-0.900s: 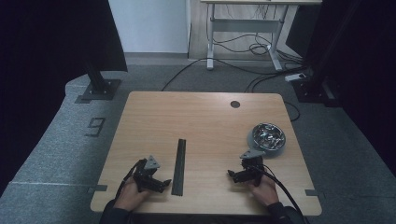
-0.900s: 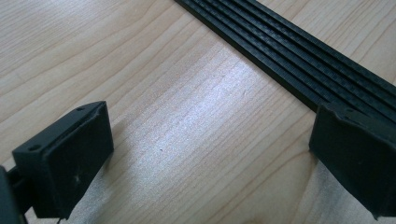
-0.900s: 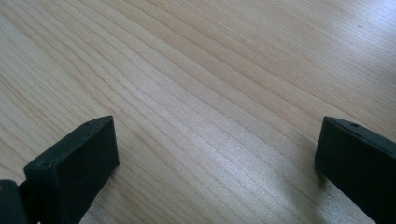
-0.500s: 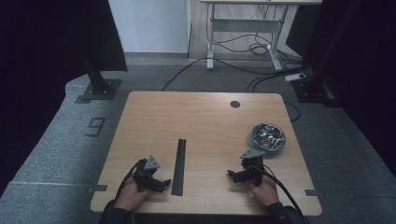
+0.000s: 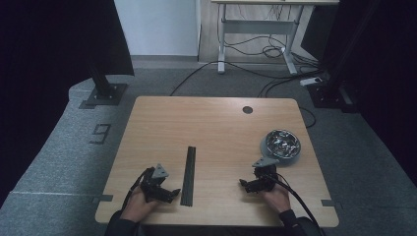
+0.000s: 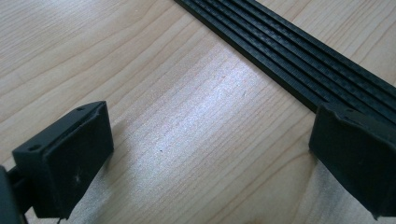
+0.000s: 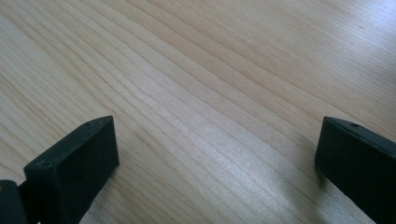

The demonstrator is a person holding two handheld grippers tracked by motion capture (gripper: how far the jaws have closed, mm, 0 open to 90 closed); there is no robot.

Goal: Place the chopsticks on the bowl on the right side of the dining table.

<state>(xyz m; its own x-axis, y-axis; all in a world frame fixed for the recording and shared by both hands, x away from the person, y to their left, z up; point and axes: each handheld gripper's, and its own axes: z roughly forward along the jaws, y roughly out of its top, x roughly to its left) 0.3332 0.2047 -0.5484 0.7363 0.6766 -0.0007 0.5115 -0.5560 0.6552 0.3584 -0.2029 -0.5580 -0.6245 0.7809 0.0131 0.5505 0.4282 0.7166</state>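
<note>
- Nothing has shifted since the frames a moment earlier: both hands rest at the near edge of the desk (image 5: 211, 118), so the work has not begun.
- Left tool (image 5: 164, 192): jaws wide apart, empty; the black ribbed strip (image 5: 188, 174) lies just beside its right jaw.
- Right tool (image 5: 248, 184): jaws fully apart over bare wood, the strip well off to its left.
- A metal bowl (image 5: 282, 144) sits just beyond the right tool.

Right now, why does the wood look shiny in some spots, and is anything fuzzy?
Left gripper view: a pale glare patch on the table beside the black ridged strip, and the near fingers look soft. Right gripper view: a milder sheen, with finger shadows on the wood. High view: dim, dark at the sides, the metal bowl glinting.
</note>
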